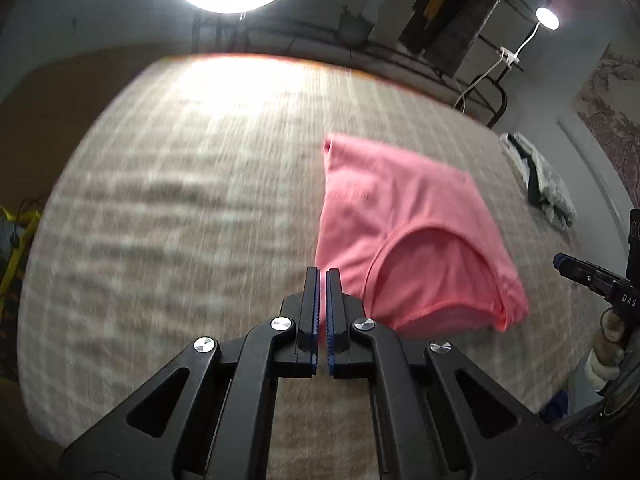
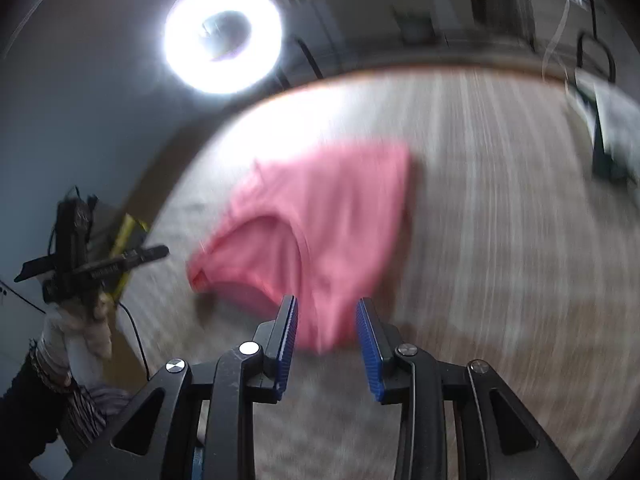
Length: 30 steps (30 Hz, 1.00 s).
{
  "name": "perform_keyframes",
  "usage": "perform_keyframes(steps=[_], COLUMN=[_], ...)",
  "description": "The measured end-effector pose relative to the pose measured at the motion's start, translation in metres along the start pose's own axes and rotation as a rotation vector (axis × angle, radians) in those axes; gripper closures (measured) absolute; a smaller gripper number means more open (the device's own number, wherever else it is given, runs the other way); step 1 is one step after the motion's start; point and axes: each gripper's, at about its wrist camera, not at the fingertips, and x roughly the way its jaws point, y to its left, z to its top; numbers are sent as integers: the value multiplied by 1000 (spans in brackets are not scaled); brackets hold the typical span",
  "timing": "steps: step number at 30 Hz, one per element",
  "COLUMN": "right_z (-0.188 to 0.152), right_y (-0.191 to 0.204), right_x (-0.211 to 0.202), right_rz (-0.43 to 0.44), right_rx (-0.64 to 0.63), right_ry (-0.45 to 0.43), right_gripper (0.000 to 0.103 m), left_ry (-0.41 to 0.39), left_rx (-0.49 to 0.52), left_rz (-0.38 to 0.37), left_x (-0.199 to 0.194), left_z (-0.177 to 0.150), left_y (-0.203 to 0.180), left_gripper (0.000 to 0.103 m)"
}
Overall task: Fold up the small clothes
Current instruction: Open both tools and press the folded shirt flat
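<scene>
Lying flat on the beige checked woven tablecloth (image 1: 160, 208) that covers the table, the pink folded cotton garment (image 1: 404, 232) shows a curved hemmed opening on its near side, and both views are smeared by motion blur. The left hand-held gripper (image 1: 323, 274) hangs above the cloth just beside the garment's near left corner, its blue ribbed pads (image 1: 318, 304) drawn narrow with only a thin slit between them and nothing gripped. The right hand-held gripper (image 2: 326, 308) hovers over the garment's near edge with its jaws spread wide, pink fabric visible in the gap but not pinched. A small heap of grey and white clothes (image 1: 540, 180) sits at the far right of the table, well apart. A bright white ring light (image 2: 223, 36) glows beyond the far edge.
</scene>
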Motion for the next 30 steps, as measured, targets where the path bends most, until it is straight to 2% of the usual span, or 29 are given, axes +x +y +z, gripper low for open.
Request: perform_keyframes(steps=[3,7,11,14,16,18,20,21,23,26,28,30], right_z=[27,65,91,101,105,106,108,110,107,108,110,113], right_y=[4,23,28,26,31,36,32,29,20,16,15,9], right_x=[6,47,87,111,129,141,154,158,167,163,153,140], right_rz=[11,8,21,46,31,2,-34,-48,-71,-59,-27,27], right_rx=[-28,-96,-95,-98,-129,-157,-161,-155,-133,-136,-129,-95], right_ry=[-44,-31,9,45,72,90,105,112,132,132,99,45], right_gripper=[77,88,89,89,89,89,89,89,89,89,84,83], left_ry=[-3,4,35,77,83,81,94,96,88,53,28,-9], left_rx=[0,8,28,-9,10,46,37,18,18,19,15,16], left_rz=[-18,-43,-65,-109,-84,-22,28,28,25,50,20,-34], left_x=[16,41,76,104,116,129,141,146,144,130,121,112], left_z=[23,45,67,77,80,81,80,77,78,80,84,88], left_y=[-12,-27,-40,-39,-42,-44,-37,-31,-27,-27,-27,-33], left_gripper=[103,103,103,103,103,103,103,103,103,103,103,103])
